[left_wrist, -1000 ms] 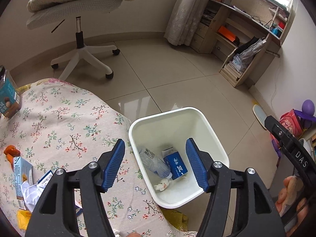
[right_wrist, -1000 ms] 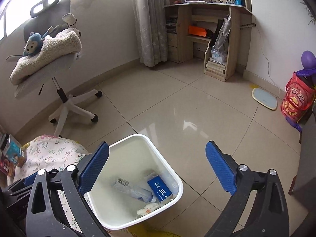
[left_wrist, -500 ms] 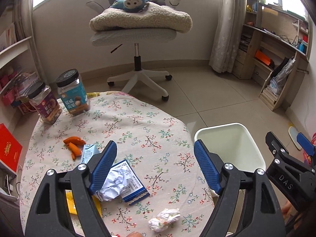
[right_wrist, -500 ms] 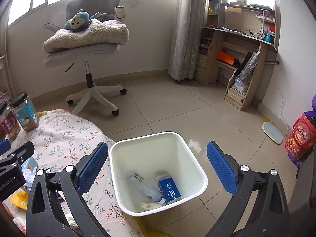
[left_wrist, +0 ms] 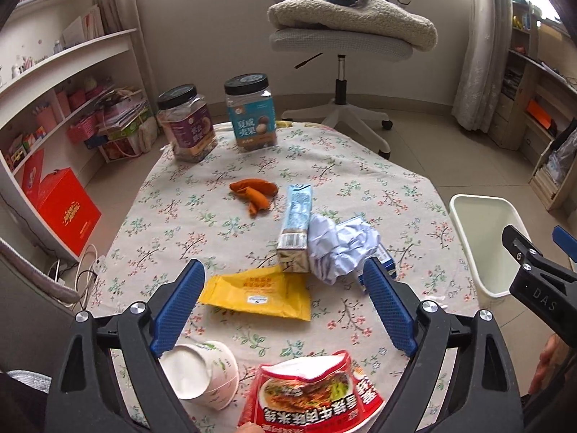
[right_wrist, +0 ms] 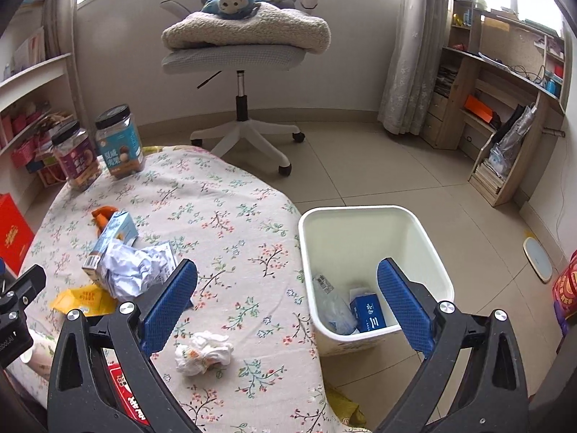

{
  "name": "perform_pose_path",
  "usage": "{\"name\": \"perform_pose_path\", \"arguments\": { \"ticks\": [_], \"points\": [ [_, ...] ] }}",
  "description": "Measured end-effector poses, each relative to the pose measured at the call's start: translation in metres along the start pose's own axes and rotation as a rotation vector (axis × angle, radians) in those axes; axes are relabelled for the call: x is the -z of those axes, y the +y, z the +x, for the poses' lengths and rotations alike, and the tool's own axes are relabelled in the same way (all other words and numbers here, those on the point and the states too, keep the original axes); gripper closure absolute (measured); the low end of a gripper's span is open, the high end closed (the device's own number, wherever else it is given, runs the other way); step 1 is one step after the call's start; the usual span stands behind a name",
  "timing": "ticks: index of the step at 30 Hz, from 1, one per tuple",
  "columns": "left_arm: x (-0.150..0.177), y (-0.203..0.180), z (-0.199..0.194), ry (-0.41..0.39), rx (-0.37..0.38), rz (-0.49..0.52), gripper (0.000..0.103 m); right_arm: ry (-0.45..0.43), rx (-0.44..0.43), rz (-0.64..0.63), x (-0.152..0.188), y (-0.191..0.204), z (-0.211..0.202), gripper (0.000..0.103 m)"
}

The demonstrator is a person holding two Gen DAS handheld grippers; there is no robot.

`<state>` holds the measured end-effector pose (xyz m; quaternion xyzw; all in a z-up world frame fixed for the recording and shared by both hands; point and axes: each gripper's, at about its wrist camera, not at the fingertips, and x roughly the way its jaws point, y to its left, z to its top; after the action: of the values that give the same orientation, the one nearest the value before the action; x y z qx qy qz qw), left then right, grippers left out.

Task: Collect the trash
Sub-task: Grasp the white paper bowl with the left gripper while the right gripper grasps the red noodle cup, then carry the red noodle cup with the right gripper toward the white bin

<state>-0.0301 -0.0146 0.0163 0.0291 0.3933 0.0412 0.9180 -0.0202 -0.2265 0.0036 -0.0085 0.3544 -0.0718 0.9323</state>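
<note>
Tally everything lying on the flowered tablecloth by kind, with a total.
Jars: 2
Orange peel: 1
Cartons: 1
Crumpled paper: 2
Snack bags: 2
Paper cups: 1
Blue-edged packet: 1
Total: 10

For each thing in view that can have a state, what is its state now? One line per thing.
left gripper: jaws opening, nothing between them
right gripper: jaws open, empty
trash bin: upright on the floor, some trash inside
two jars: upright, lids on
milk carton: lying on its side
paper cup: tipped over
yellow packet: lying flat
white paper: crumpled
tissue: crumpled
</note>
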Motion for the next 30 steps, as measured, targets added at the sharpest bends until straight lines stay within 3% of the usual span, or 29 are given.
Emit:
{"name": "perform_pose_path", "arguments": {
  "ticks": [8,14,20,21,23,24,30],
  "points": [
    [0.052,0.062,0.012,0.114,-0.063,-0.085,0.015,0.076,-0.079,-0.182,0.035,0.057,-0.003,0.007],
    [0.075,0.076,0.034,0.192,0.005,-0.141,0.015,0.132,-0.127,-0.25,0.057,0.082,-0.002,0.007],
    [0.085,0.086,0.056,0.237,0.043,-0.17,0.016,0.258,-0.259,-0.296,0.079,0.105,0.012,0.007],
    [0.086,0.088,0.059,0.244,0.06,-0.183,0.022,0.287,-0.296,-0.296,0.082,0.108,0.016,0.007],
    [0.087,0.092,0.063,0.265,0.086,-0.184,0.047,0.336,-0.363,-0.282,0.086,0.115,0.023,0.007],
    [0.088,0.094,0.065,0.272,0.096,-0.185,0.052,0.357,-0.41,-0.261,0.087,0.116,0.025,0.007],
    [0.082,0.112,0.063,0.251,0.141,-0.229,0.053,0.513,-0.633,-0.142,0.09,0.127,0.051,0.007]
  ]
}}
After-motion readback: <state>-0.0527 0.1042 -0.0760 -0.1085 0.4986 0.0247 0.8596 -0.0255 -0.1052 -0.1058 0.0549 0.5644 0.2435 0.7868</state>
